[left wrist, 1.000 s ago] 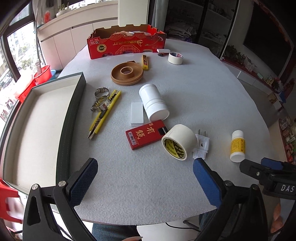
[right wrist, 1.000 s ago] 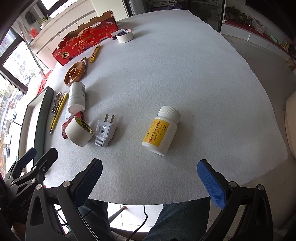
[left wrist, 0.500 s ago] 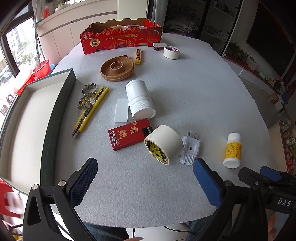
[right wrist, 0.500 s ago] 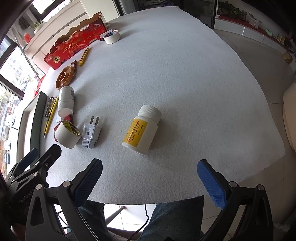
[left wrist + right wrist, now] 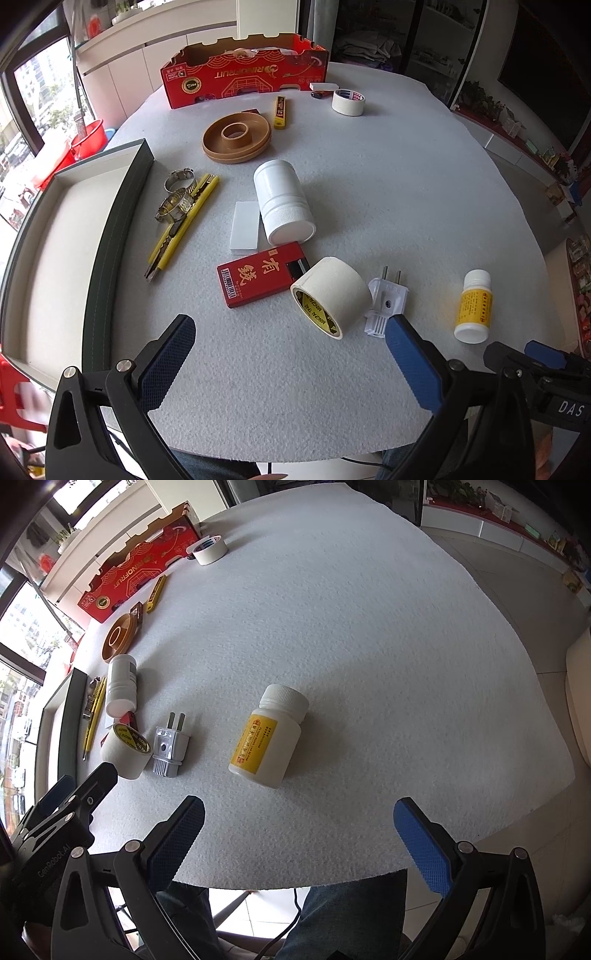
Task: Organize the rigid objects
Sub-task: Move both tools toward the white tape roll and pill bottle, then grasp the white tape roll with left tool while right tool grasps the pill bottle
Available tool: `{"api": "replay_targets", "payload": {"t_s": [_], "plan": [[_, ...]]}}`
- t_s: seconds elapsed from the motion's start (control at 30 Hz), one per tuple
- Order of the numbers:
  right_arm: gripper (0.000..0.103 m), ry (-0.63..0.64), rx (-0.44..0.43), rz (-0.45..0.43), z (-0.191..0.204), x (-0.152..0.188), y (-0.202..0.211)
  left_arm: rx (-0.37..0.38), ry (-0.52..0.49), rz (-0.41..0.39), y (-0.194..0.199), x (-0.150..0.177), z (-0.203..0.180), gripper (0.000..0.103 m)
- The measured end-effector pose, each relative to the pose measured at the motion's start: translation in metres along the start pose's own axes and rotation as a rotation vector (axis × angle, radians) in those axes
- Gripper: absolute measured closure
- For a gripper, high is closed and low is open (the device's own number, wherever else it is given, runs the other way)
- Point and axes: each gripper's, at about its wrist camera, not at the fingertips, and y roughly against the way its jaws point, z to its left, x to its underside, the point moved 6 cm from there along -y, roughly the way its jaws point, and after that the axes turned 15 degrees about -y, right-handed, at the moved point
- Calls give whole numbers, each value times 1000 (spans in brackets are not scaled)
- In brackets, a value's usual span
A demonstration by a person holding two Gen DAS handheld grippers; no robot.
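— While we held both tools low over the table (image 5: 424, 177), how did they stand?
— We had the left gripper (image 5: 288, 354) and right gripper (image 5: 299, 830) spread wide, empty. The pill bottle (image 5: 267, 736) lay at twelve o'clock of the right one, the tape roll (image 5: 330, 295) at twelve of the left.

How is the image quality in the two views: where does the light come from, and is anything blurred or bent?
Left wrist view: daylight enters from the windows at left, which are overexposed; the white cylindrical plastic jar casts a soft shadow to its right; the dark green tray edge curves from fisheye distortion. Right wrist view: sharp at the white pill bottle with yellow label; the round table edge bows.
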Motion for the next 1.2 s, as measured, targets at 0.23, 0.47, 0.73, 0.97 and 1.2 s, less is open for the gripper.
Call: {"api": "replay_targets", "payload": {"t_s": [0.23,0.47,0.73,0.97,1.2], "plan": [[0,-6,3,8,-2,0,-4,-2,42,13,-5,-1,5,0],[0,-7,3,14,-4,2,-6,-11,54,23,-10,-2,1,0],[0,-19,5,13,-7,3,-7,-46,155,47,-22,-10,6,0],[0,-16,0,5,-4,1,-5,-127,152,53,-26,-5,18,0],[0,-32,13,3,-3,-3,-14,-127,173,78,-31,9,34,0]]}}
